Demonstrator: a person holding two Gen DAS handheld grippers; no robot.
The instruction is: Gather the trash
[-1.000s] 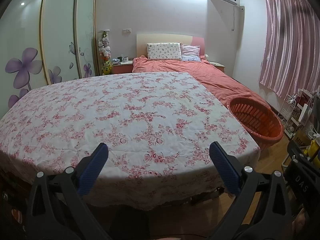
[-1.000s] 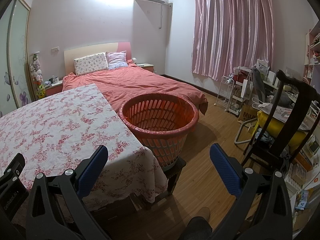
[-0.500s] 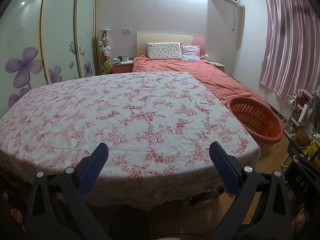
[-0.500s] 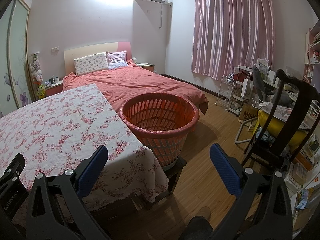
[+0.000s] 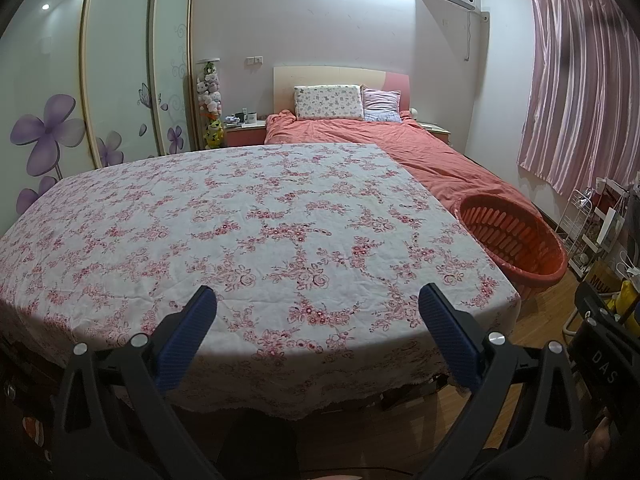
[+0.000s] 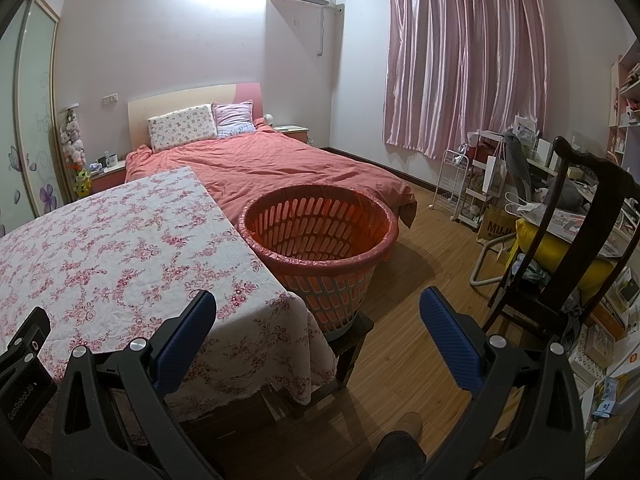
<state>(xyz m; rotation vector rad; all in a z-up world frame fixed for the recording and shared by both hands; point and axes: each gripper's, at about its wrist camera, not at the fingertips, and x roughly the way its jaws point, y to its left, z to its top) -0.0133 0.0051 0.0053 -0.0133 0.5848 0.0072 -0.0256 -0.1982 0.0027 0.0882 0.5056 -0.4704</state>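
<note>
Orange basket (image 6: 318,236) base hidden by table (image 6: 100,248) | left gripper (image 5: 318,304), right gripper (image 6: 318,304) jaws spread, empty

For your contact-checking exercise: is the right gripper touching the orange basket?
Apart. The right wrist view shows the open right gripper empty, with the orange basket standing beyond its fingertips.

Both tools look alike: the left gripper (image 5: 318,306) and right gripper (image 6: 318,310) have matte black plastic frames with slotted arms, silver round-head screws at the joints and ribbed blue pads (image 6: 450,340). White "GenRobot.AI" lettering marks a black block at the frame's lower left.
</note>
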